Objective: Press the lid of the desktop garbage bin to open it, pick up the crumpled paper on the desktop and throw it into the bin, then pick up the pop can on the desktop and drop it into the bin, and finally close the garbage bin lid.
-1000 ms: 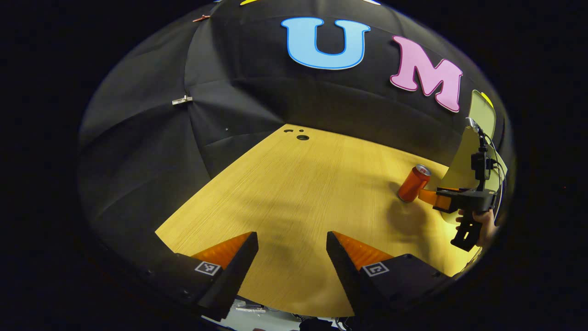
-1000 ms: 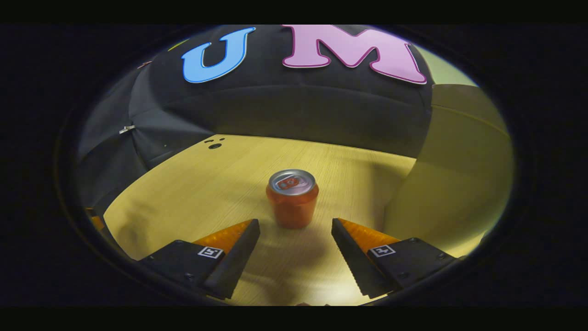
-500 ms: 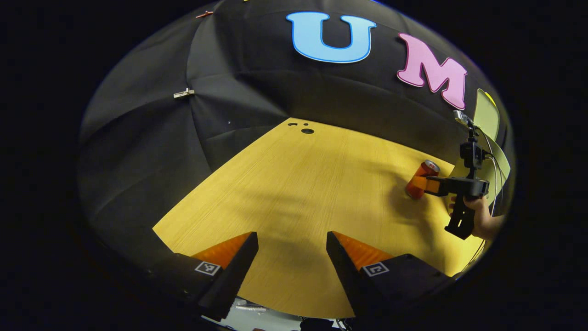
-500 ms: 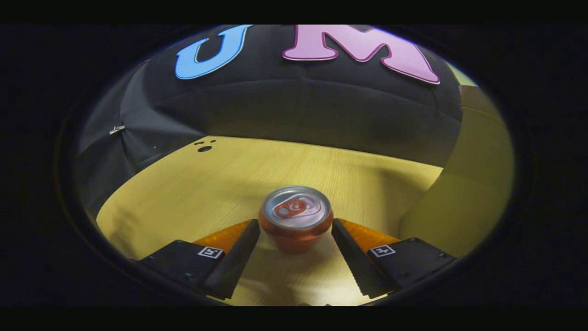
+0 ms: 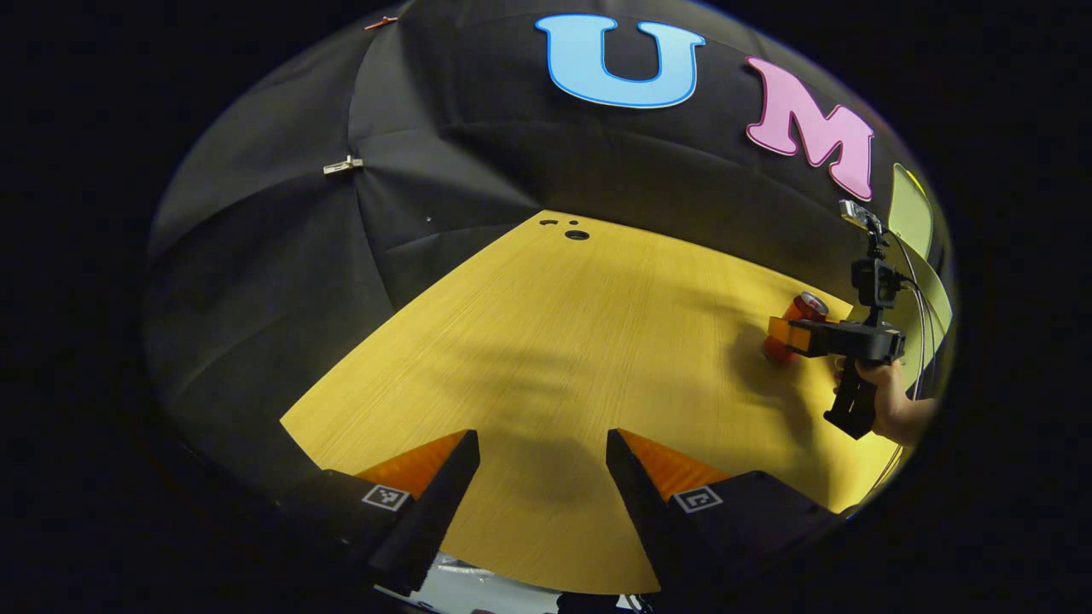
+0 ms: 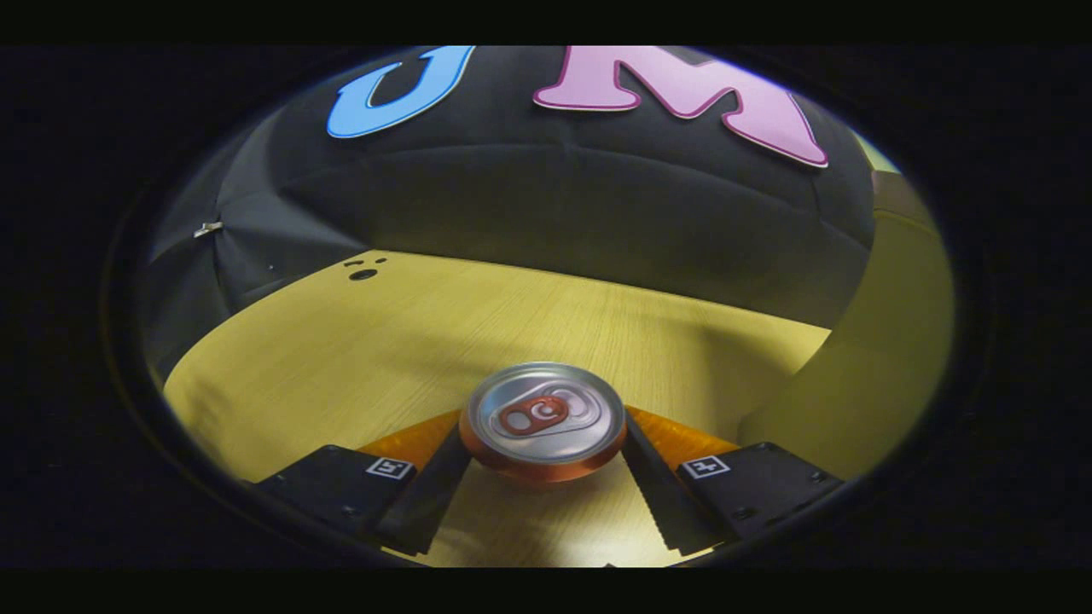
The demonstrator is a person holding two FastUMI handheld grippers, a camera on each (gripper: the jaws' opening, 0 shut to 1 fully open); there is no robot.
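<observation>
in the right gripper view the pop can (image 6: 543, 424) stands upright on the wooden desktop (image 6: 358, 358), and its silver top with the pull tab faces the camera. the can sits between the two fingers of the right gripper (image 6: 543, 477); the fingers are spread about as wide as the can, one on each side of its body, and they look very close to its wall, but i cannot tell if they really press on it. to the right of the can rises the pale yellow-green wall of the garbage bin (image 6: 862, 358) (its top and its lid are outside the picture here). in the left gripper view the left gripper (image 5: 543, 477) hangs over the near part of the desktop (image 5: 546, 341) with its fingers wide apart and nothing between them. far on the right side of this view the same pop can (image 5: 793, 320) is seen, partly covered by the right gripper (image 5: 783, 334), which a hand (image 5: 887, 401) holds by its handle. behind that gripper a piece of the garbage bin (image 5: 911, 223) shows at the edge. near the far end of the desktop there is a small dark round hole (image 5: 577, 234) in the wood.
</observation>
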